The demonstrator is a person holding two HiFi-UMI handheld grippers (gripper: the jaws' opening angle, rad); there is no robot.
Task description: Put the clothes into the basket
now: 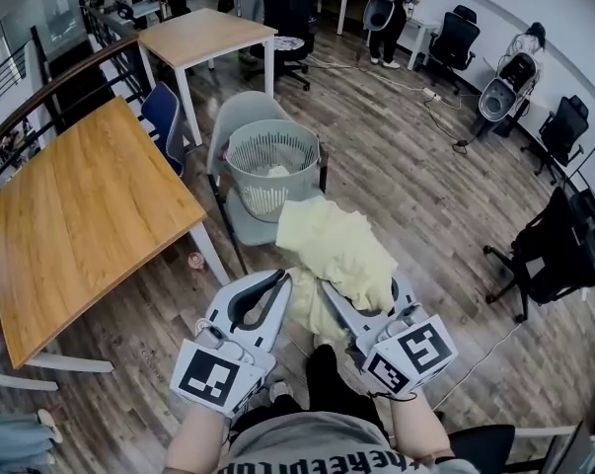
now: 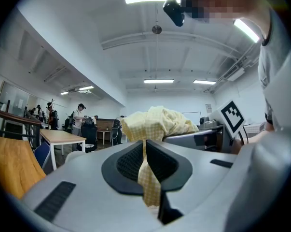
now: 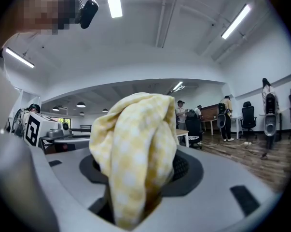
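Observation:
A pale yellow checked garment [image 1: 338,249] hangs bunched between my two grippers, above the person's knees. My left gripper [image 1: 283,282] is shut on a thin fold of it [image 2: 146,170]. My right gripper [image 1: 327,290] is shut on a thick wad of the same cloth [image 3: 135,158], which fills its jaws. The grey slatted basket [image 1: 273,153] stands on a grey chair [image 1: 240,117] just beyond the garment, with some pale cloth inside it. In the left gripper view the garment's bulk [image 2: 157,121] rises ahead, and the right gripper's marker cube [image 2: 232,116] shows to its right.
A long wooden table [image 1: 80,215] runs along the left, with a blue chair [image 1: 164,115] at its far end and a second table [image 1: 203,36] behind. A black office chair [image 1: 549,250] stands at the right. Cables lie on the wooden floor [image 1: 425,176]. People stand at the back.

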